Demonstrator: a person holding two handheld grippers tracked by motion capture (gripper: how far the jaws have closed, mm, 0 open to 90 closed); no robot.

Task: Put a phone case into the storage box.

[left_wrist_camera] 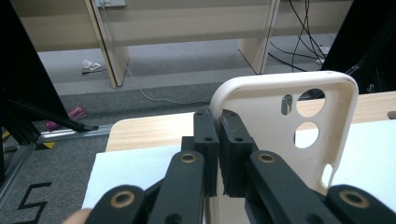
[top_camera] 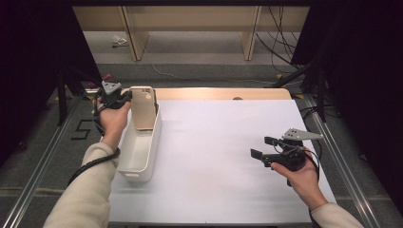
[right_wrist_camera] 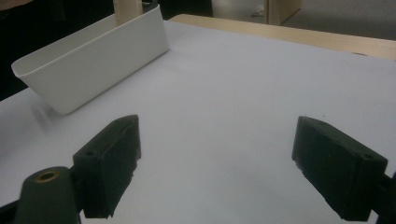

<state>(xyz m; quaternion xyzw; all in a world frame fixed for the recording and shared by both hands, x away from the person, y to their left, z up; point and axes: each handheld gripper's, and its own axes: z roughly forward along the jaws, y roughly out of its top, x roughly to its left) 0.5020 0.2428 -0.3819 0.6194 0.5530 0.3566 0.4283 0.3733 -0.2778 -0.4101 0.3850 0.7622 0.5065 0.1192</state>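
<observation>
A cream phone case with camera cut-outs stands on end in the far part of a white plastic bin at the table's left. My left gripper is shut on the case's left edge. In the left gripper view its black jaws pinch the rim of the phone case. My right gripper hovers open over the white mat at the right, nothing between its jaws. The right gripper view has its pads wide apart above the mat, with the bin off to the far left.
A white mat covers most of the wooden table. Metal rails run along both sides of the table. Beyond the far edge are wooden furniture legs and cables on a grey floor.
</observation>
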